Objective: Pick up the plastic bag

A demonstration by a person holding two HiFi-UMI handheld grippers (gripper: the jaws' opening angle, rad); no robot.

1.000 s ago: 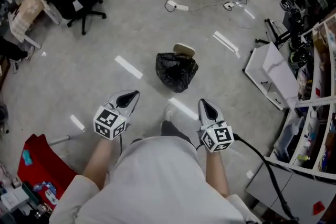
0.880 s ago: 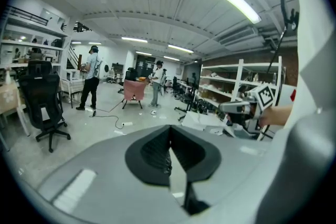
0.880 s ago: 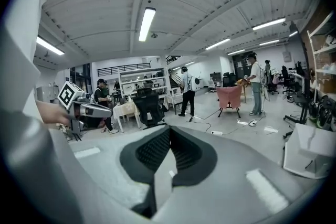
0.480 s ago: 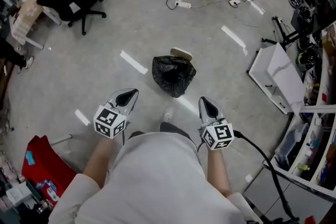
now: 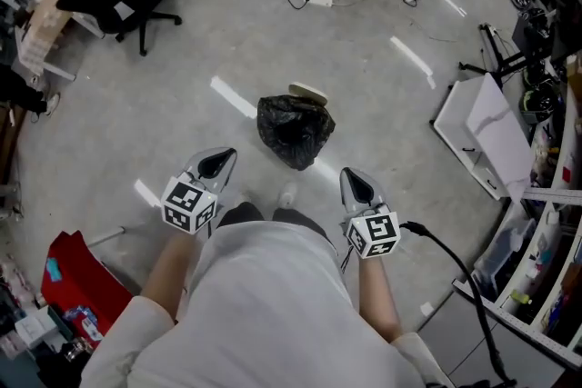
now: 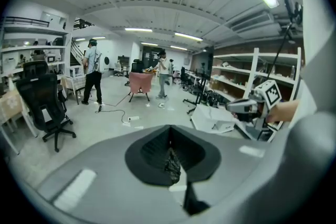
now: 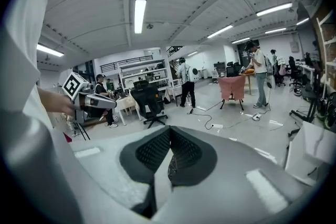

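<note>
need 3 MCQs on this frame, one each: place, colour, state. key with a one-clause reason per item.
1. Where is the plastic bag?
A. On the office chair
B. On the floor, ahead of the person
C. On the shelf at the right

2. What colour is the bag?
A. White
B. Red
C. Black

3. How do the left gripper and the right gripper stand?
A. Both shut, holding nothing
B. Both wide open
C. Left shut on the bag

Key:
1 B: the head view shows it lying on the grey floor in front of both grippers.
2 C: it is crumpled, glossy black.
3 A: each gripper view shows its jaws together, and the bag lies apart from both.
</note>
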